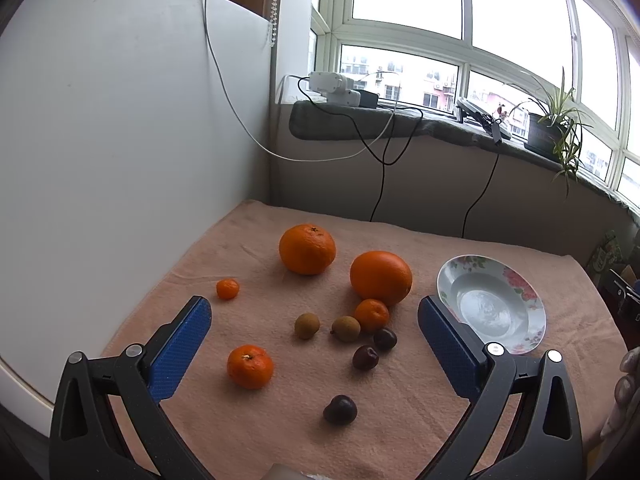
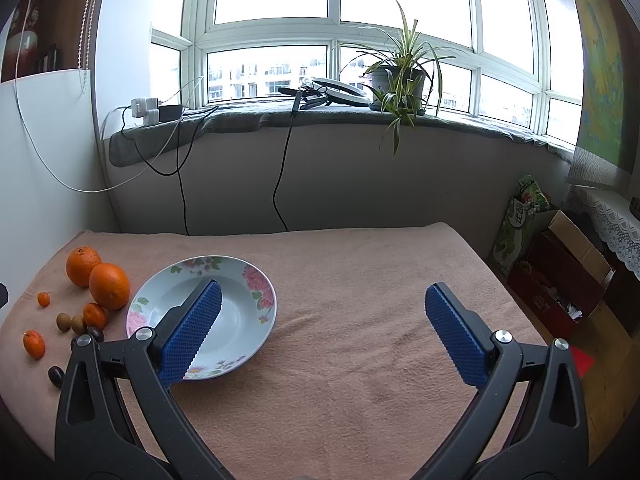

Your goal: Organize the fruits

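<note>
My left gripper [image 1: 314, 320] hangs spread and empty over the dark cherry [image 1: 340, 409] near the towel's [image 1: 400, 420] front edge, mandarins, longans and oranges scattered beyond. Toward the right edge, the plate [image 1: 532, 308] is bare, my right gripper [image 2: 322, 304] released beside it. Nothing is sorted yet; next I'd close on one fruit.

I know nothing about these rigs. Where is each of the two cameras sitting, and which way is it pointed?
Left wrist: on the left gripper, looking forward along its open blue fingers over the fruit on the pink towel, toward the window; fingers of a hand show at the right edge.
Right wrist: on the right gripper, open, facing the plate and bare towel, window beyond; only its own fingers show.
Shared: plate, the two big oranges, smaller fruit, towel, the sill's plant.
</note>
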A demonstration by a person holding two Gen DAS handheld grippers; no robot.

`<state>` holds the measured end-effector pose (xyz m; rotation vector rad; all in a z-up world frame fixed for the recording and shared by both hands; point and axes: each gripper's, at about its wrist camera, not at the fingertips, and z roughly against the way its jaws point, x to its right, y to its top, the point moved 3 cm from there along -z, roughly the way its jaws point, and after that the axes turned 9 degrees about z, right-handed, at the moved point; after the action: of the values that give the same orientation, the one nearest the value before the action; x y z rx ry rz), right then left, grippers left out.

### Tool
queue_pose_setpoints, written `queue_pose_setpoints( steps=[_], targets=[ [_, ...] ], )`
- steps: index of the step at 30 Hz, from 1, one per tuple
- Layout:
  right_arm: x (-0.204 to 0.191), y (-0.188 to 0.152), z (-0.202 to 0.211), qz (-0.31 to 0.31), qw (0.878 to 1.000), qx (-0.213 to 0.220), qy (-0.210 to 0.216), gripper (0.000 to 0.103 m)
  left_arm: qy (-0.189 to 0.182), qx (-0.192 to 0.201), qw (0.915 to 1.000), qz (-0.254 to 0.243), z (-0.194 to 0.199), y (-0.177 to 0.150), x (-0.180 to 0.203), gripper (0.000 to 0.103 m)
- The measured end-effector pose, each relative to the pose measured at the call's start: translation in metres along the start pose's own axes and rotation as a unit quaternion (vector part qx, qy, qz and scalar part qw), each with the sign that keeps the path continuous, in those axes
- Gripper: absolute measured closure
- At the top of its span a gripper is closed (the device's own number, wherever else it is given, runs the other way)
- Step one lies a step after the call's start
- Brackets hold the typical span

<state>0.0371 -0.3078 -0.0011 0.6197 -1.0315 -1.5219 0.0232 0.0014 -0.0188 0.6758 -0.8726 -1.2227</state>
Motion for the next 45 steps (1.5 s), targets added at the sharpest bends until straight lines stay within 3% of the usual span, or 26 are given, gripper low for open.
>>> queue_pose_setpoints(
  steps=[45],
  targets=[
    [-0.011,-0.001,-0.003,0.007,1.0,-0.003,0.007,0.0,0.001,-0.003,1.0,0.004,0.001,0.0,-0.002,0.001]
  ],
)
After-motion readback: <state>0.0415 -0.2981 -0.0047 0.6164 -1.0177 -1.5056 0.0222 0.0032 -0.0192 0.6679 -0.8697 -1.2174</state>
